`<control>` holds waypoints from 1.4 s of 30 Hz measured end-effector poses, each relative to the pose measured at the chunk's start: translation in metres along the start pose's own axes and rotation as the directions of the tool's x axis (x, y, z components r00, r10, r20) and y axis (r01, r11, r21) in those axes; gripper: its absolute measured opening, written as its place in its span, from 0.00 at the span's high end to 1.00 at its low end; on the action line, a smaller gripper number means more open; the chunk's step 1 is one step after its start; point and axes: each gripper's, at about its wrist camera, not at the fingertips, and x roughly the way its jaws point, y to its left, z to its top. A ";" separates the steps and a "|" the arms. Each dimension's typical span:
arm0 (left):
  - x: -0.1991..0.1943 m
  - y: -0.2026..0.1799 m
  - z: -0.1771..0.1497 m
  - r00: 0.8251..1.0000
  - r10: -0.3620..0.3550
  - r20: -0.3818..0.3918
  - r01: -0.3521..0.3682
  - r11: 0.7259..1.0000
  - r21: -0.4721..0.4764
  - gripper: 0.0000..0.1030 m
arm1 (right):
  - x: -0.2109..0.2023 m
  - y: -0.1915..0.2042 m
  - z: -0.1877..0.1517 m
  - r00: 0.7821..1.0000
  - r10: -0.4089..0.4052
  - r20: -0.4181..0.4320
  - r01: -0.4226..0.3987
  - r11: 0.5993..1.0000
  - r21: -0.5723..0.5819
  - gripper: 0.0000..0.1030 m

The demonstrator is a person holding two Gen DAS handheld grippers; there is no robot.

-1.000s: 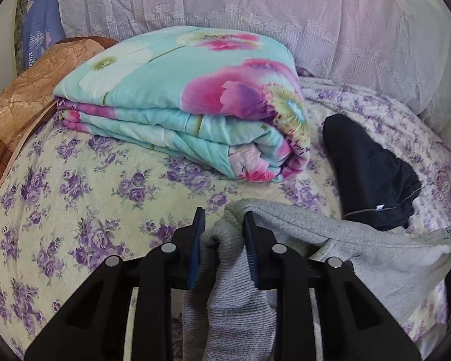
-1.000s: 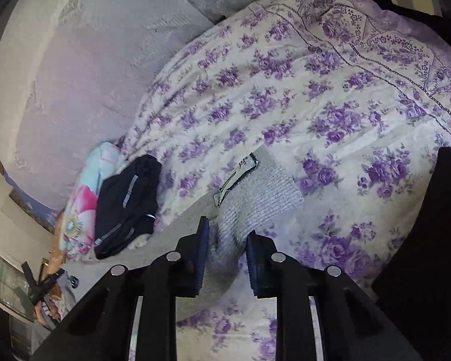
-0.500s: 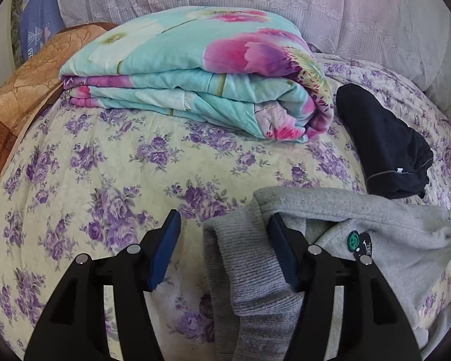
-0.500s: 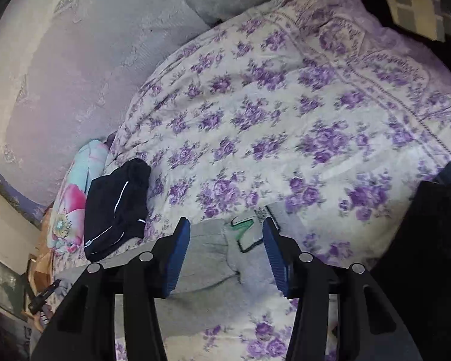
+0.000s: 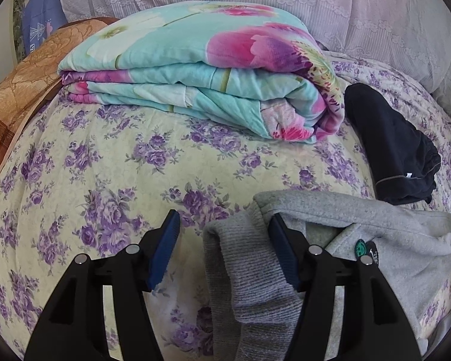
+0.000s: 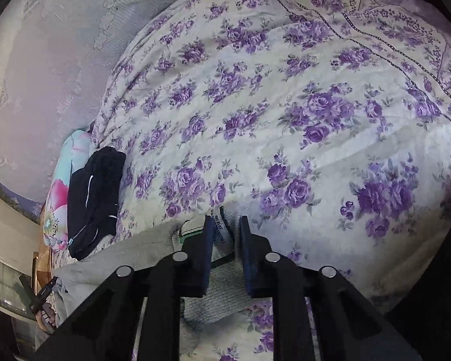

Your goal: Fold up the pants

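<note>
On the flowered bedspread (image 5: 111, 162) in front of me lie the grey pants (image 5: 375, 240), bunched at the near edge. My left gripper (image 5: 222, 237) stands released, jaws apart, a ribbed cuff lying loose between them and touching only the right finger. My right gripper (image 6: 224, 234) has just been closing; its jaws now pinch the pants' waistband (image 6: 222, 264) at the white label. Beyond, a folded turquoise quilt (image 5: 195, 69) sits beside a dark garment (image 5: 391, 156), apart from the pants.
</note>
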 end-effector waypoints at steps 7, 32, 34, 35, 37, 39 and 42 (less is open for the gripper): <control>-0.021 -0.011 0.012 0.997 -0.045 0.062 0.044 0.999 0.022 0.60 | -0.042 0.014 0.016 0.991 0.063 0.117 -0.063 0.998 -0.006 0.98; -0.086 0.045 -0.061 1.000 0.002 -0.023 -0.002 1.000 0.007 0.20 | -0.129 0.030 -0.065 0.988 -0.004 0.152 0.012 0.998 -0.056 0.37; -0.100 0.053 -0.089 0.999 -0.032 -0.038 0.032 0.999 -0.025 0.24 | -0.146 0.034 -0.097 0.988 0.037 0.152 -0.027 0.997 -0.072 0.35; -0.106 0.056 -0.103 0.998 -0.045 -0.039 0.044 0.998 -0.043 0.25 | -0.153 0.037 -0.112 0.987 0.054 0.151 -0.043 0.996 -0.077 0.33; -0.116 0.062 -0.129 0.996 -0.082 -0.045 0.078 0.994 -0.082 0.27 | -0.168 0.041 -0.143 0.984 0.093 0.149 -0.080 0.993 -0.089 0.23; -0.123 0.067 -0.156 0.988 -0.145 -0.058 0.136 0.982 -0.133 0.32 | -0.181 0.042 -0.172 0.981 0.124 0.147 -0.111 0.989 -0.095 0.19; -0.126 0.070 -0.180 0.968 -0.241 -0.074 0.221 0.952 -0.213 0.34 | -0.190 0.039 -0.207 0.982 0.149 0.120 -0.139 0.986 -0.087 0.18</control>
